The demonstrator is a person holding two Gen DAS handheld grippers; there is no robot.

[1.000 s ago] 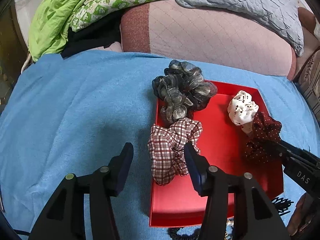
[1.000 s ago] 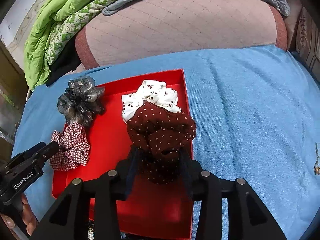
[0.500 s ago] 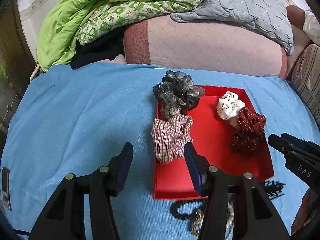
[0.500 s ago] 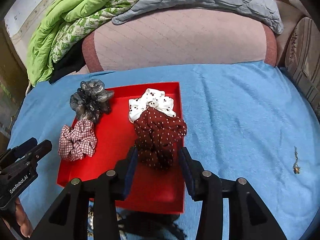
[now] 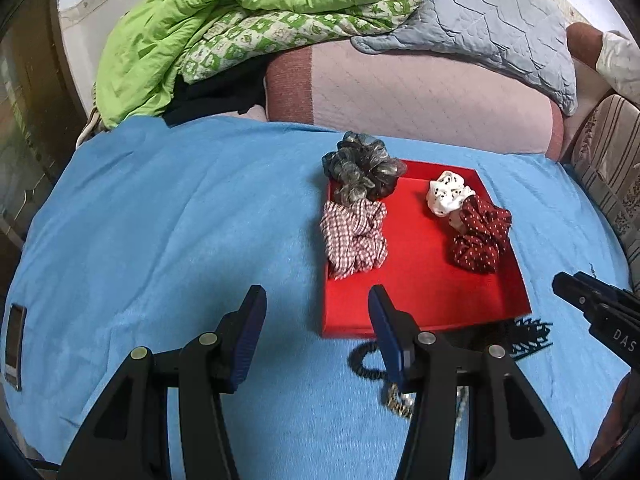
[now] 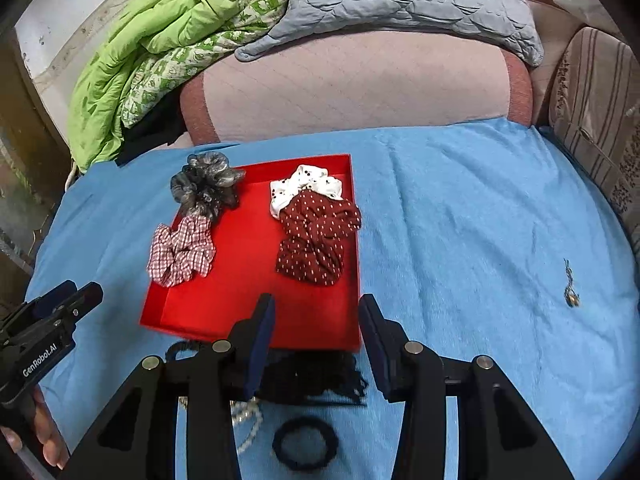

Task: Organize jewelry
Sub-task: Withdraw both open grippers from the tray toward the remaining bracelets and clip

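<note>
I have pulled both claws back from the red tray (image 6: 256, 312) over the last second: the right claw (image 6: 316, 340), which was closed on the maroon scrunchie (image 6: 316, 240), now hangs released and empty just short of the tray's near edge, and the scrunchie lies inside by the right wall. The left claw (image 5: 316, 332) is released too, holding nothing, above the blue blanket (image 5: 160, 220) left of the tray. I take that to mean this drop is done and both claws are free for the next piece.

The tray holds 4 scrunchies: a grey one (image 6: 206, 188) at the far left corner, spilling over the rim; a checked one (image 6: 180, 250) against the left wall; a white spotted one (image 6: 306, 186) at the far right, touching the maroon one in front of it. The middle and near part of the floor is bare.

Outside, near the tray's front edge, lie a black hair tie (image 6: 304, 442), a dark comb-like clip (image 5: 528, 334), and what may be beads (image 6: 248, 416), half hidden. A small trinket (image 6: 570, 284) sits well apart to the right.
</note>
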